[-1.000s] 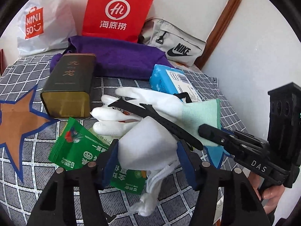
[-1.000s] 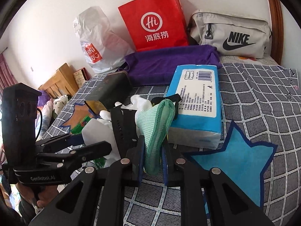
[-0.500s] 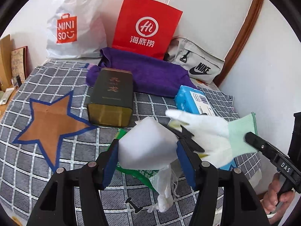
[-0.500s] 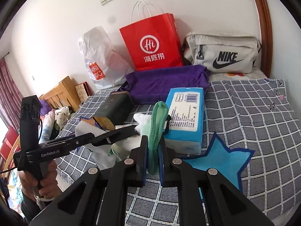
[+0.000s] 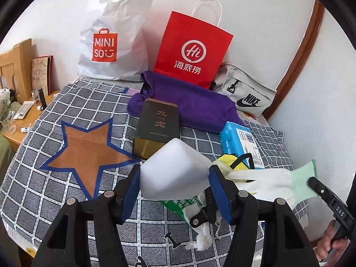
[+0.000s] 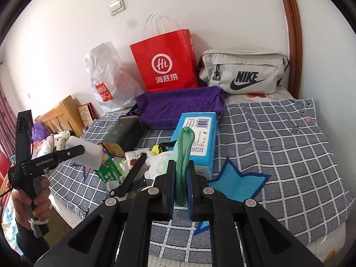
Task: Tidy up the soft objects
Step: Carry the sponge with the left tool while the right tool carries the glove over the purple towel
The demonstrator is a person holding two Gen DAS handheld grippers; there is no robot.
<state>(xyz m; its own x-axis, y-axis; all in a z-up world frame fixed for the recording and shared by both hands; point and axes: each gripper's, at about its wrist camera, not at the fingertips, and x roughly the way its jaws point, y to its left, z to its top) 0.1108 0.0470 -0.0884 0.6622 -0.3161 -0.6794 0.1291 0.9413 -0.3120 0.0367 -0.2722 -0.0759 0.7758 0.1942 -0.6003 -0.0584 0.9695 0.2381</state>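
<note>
My left gripper (image 5: pixel 174 178) is shut on a white foam block (image 5: pixel 175 169) and holds it above the checked bedspread (image 5: pixel 66 189). Its pads press on both sides of the block. My right gripper (image 6: pixel 180 175) is shut on the green cuff of a white glove (image 6: pixel 183 151). The glove (image 5: pixel 262 182) hangs out sideways from the right gripper (image 5: pixel 312 182) at the right of the left wrist view. In the right wrist view, the left gripper (image 6: pixel 83 153) with the foam block (image 6: pixel 89 155) is at the left, held by a hand.
On the bed lie a dark tin box (image 5: pixel 155 126), a purple towel (image 5: pixel 195 106), a blue tissue pack (image 5: pixel 242 142), a green packet (image 5: pixel 180 204), a black strap (image 6: pixel 131 175) and white string. A red bag (image 5: pixel 191 51), white bag (image 5: pixel 111 40) and grey Nike bag (image 5: pixel 244 93) line the wall.
Both grippers have risen and drawn back from the pile. The glove has come up off the bed with the right gripper, and the foam block has come up with the left.
</note>
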